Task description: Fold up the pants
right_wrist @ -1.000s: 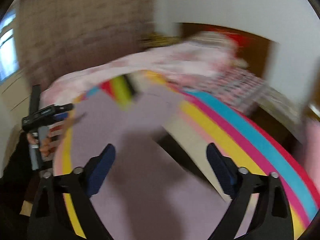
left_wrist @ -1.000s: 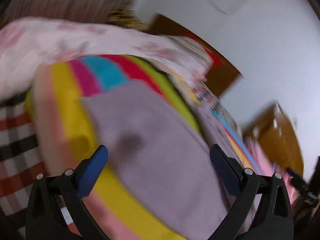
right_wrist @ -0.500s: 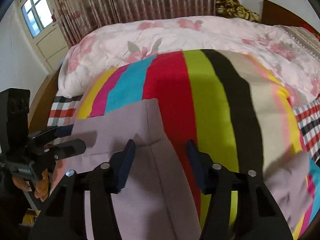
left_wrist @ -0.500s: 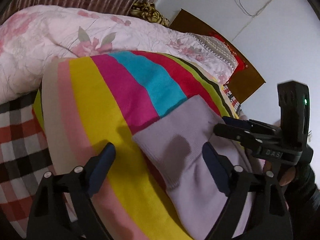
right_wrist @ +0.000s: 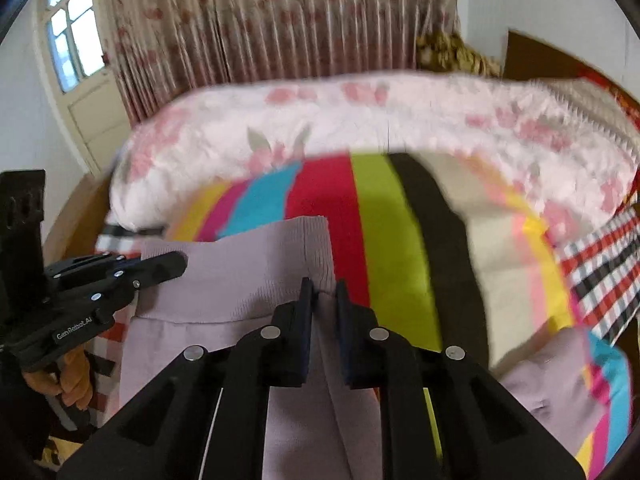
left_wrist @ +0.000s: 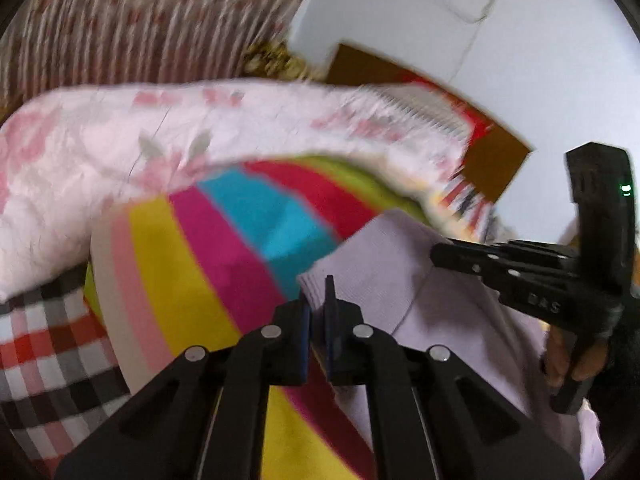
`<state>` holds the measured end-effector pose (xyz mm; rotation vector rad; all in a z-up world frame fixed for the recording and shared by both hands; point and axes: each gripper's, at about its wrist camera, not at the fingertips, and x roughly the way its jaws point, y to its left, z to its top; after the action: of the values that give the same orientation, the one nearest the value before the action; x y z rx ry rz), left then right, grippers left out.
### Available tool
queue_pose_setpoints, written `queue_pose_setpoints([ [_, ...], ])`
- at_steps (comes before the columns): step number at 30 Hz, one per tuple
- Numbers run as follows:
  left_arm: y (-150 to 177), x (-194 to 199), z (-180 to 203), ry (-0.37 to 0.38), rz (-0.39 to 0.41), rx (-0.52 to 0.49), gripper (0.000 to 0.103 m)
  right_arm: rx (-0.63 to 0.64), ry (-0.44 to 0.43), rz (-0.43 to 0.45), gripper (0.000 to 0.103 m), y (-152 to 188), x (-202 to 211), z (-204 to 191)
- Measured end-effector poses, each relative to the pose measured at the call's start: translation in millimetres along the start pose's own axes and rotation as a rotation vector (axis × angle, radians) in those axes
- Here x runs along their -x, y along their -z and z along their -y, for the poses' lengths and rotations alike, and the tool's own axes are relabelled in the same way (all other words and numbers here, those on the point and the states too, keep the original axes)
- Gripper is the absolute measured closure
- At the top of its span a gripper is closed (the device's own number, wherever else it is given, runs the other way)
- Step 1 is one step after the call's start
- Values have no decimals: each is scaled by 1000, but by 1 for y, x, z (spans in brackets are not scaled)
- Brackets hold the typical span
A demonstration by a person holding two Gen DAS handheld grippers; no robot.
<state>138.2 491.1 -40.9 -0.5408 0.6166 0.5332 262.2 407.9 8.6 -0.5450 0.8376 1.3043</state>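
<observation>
Lilac pants [left_wrist: 400, 248] lie on a striped blanket, with a ribbed band at their far end. My left gripper [left_wrist: 318, 294] is shut on the band's left corner, and fabric shows between its blue pads. In the right wrist view the pants [right_wrist: 248, 264] fill the lower middle. My right gripper [right_wrist: 324, 292] is at the band's right edge; its jaws are closing and a fold of fabric is pinched between them. Each gripper shows in the other's view: the right gripper [left_wrist: 440, 256] rests on the cloth, and the left gripper [right_wrist: 178, 260] is at the band's left end. A hand holds each.
The striped blanket [right_wrist: 384, 240] covers the bed, with a pink floral quilt [right_wrist: 360, 120] heaped along its far side. A checked sheet [left_wrist: 44, 340] shows at the blanket's edge. More lilac cloth [right_wrist: 552, 384] lies at the lower right. Curtains [right_wrist: 260, 20] and a wooden headboard [left_wrist: 492, 160] stand behind.
Both grippers stood open above the pants; both have now closed on the ribbed band, left on its left corner, right on its right edge. The right gripper swung in and settled beside the left.
</observation>
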Motion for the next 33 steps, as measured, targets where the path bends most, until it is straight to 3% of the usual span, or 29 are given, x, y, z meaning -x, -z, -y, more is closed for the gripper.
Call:
queue_pose_setpoints([
  [1, 9, -16, -4, -41, -47, -2, 96, -15, 11, -41, 89, 4, -16, 1],
  [3, 20, -21, -12, -39, -44, 7, 92, -42, 23, -45, 85, 9, -29, 1],
  [4, 21, -15, -13, -65, -32, 14, 82, -64, 15, -46, 82, 8, -27, 3],
  [5, 20, -10, -13, -105, -23, 18, 58, -93, 7, -62, 69, 5, -20, 6],
  [6, 18, -4, -13, -171, -11, 23, 41, -114, -6, -70, 49, 4, -13, 10],
  [7, 16, 7, -13, -256, 17, 38, 22, -138, -28, -54, 39, 2, 2, 15],
  [8, 15, 25, -11, -288, 71, 57, 22, -159, -38, -20, 28, 2, 19, 21],
  [10, 15, 50, -3, -245, 123, 52, 15, -216, -33, 72, 26, 13, 67, 44],
  [13, 26, 72, 26, -87, 143, -32, 2, -370, 39, 149, 26, 55, 122, 97],
  [16, 47, 65, 61, 119, 46, -130, 2, -598, 101, 117, 38, 125, 142, 160],
  [17, 53, 61, 68, 150, 19, -146, 2, -651, 98, 108, 41, 142, 143, 170],
  [19, 68, 47, 79, 166, -30, -178, 2, -745, 73, 86, 45, 175, 137, 188],
  [21, 80, 20, 85, 124, -137, -214, 2, -785, 37, 55, 49, 190, 124, 192],
  [22, 83, 8, 83, 103, -181, -223, 2, -772, 39, 74, 52, 191, 121, 189],
  [26, 79, 12, 75, 136, -176, -188, 2, -742, -5, 56, 58, 176, 109, 178],
  [28, 75, 26, 67, 127, -148, -160, 2, -697, 34, 31, 93, 165, 105, 175],
  [30, 73, 43, 54, 129, -108, -112, 2, -672, 70, 42, 95, 158, 111, 168],
  [33, 65, 66, 34, 140, -61, -40, 2, -590, 62, 139, 95, 137, 138, 137],
])
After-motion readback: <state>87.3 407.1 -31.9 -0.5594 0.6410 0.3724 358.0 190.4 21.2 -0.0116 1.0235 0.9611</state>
